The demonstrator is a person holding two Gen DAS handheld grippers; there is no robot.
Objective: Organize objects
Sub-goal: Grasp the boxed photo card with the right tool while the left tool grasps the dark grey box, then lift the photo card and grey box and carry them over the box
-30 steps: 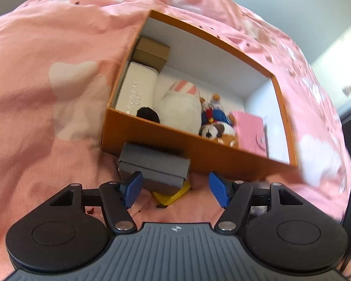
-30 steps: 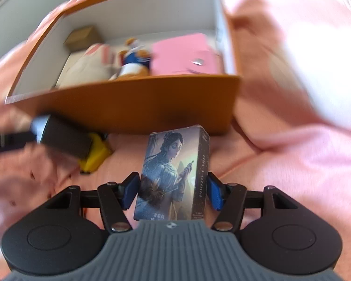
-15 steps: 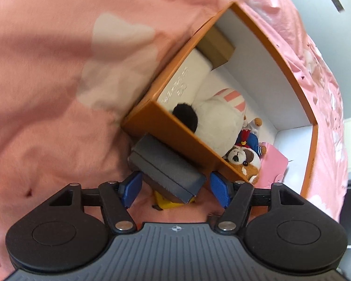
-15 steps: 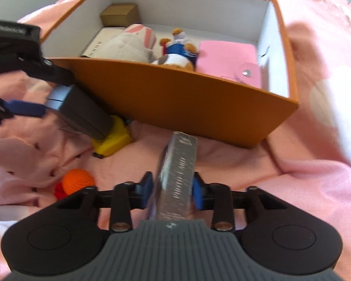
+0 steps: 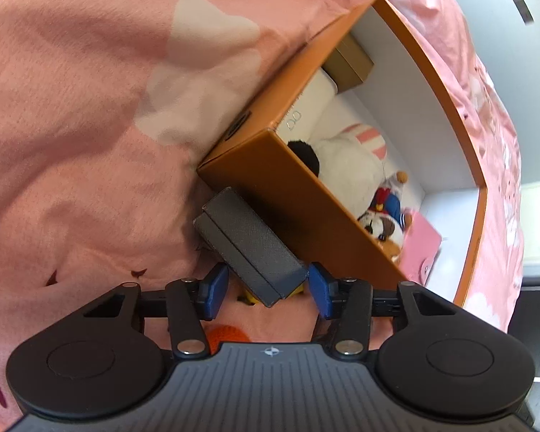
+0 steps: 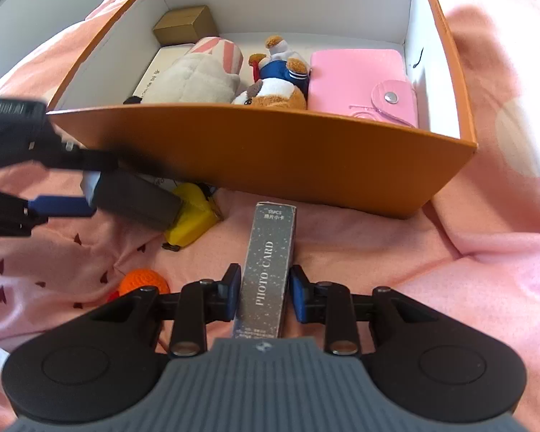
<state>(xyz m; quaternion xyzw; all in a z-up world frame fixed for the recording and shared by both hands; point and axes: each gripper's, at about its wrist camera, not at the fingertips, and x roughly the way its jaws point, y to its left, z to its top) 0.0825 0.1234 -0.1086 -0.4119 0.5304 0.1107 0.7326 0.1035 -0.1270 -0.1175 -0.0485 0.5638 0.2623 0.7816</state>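
Note:
An orange storage box [image 5: 280,187] [image 6: 270,151] sits on a pink blanket. It holds a white plush [image 6: 198,75], a small bear toy [image 6: 273,86], a pink wallet [image 6: 360,82], a brown carton [image 6: 187,25] and a white box. My left gripper [image 5: 266,286] has its jaws around the near end of a dark grey case [image 5: 248,241] [image 6: 136,198] beside the box's front wall; small gaps show at the pads. My right gripper [image 6: 264,297] is shut on a grey photo card box [image 6: 268,262], held edge-up in front of the orange box.
A yellow tape measure [image 6: 194,216] lies under the grey case's end. An orange ball [image 6: 144,280] [image 5: 230,334] lies on the blanket near both grippers. The blanket [image 5: 90,108] is rumpled all around. A grey wall and dark furniture show at the far right.
My left gripper has moved in and narrowed around the grey case. My right gripper has lifted slightly, still holding the card box edge-up.

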